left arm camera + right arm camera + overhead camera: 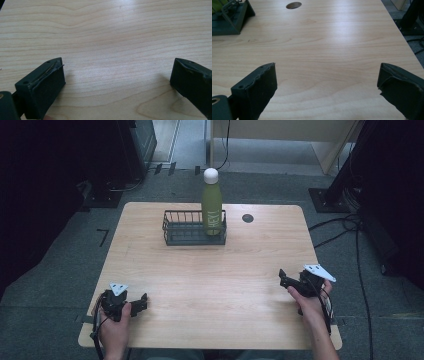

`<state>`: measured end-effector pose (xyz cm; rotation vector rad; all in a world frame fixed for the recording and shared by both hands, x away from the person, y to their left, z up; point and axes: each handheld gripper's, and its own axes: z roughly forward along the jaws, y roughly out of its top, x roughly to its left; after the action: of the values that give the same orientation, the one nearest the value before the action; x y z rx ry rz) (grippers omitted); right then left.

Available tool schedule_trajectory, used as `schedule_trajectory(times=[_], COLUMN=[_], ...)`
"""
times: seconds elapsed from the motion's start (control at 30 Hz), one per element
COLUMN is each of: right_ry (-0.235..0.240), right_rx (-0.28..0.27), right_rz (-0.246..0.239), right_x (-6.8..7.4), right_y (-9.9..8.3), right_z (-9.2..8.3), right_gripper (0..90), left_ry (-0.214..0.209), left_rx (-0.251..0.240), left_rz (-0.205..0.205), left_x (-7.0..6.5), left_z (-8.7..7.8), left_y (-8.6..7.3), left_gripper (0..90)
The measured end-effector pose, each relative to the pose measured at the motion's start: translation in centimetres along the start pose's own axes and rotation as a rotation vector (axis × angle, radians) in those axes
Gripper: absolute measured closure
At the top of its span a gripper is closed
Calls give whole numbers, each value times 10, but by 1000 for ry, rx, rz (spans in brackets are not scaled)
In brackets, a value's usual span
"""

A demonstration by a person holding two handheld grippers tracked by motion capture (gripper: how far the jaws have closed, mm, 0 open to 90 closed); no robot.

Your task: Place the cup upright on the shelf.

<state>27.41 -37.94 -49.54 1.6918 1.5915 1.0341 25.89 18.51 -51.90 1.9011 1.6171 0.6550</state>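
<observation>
A green bottle (211, 206) with a white cap stands upright in the right end of a dark wire basket (186, 227) at the back middle of the wooden table (210, 275). My left gripper (142, 301) rests near the front left corner, held by a hand, open with nothing between its jaws. In the left gripper view the left gripper (117, 75) has bare wood between its jaws. My right gripper (282, 277) sits at the right side, open and empty. In the right gripper view the right gripper (325, 80) frames bare wood, with the basket's corner (232, 17) at the top left.
A round cable hole (247, 218) lies right of the basket, and it appears as the hole (293, 5) in the right gripper view. Dark equipment and cables (345, 225) lie on the floor around the table. Bare wood stretches between the basket and both grippers.
</observation>
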Motion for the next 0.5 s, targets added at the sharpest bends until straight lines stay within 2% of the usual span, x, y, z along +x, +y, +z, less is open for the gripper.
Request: schedule_trajectory(times=[0.27,0.5], right_ry=[-47,-94], right_rx=[20,75], right_rz=[24,-3], right_x=[-23,-38], right_y=[-19,-36], right_z=[-14,-22], right_gripper=[24,24], left_ry=[0,0], left_rx=[0,0], left_rz=[0,0], left_x=[0,0], left_z=[0,0], left_y=[0,0], left_gripper=[0,0])
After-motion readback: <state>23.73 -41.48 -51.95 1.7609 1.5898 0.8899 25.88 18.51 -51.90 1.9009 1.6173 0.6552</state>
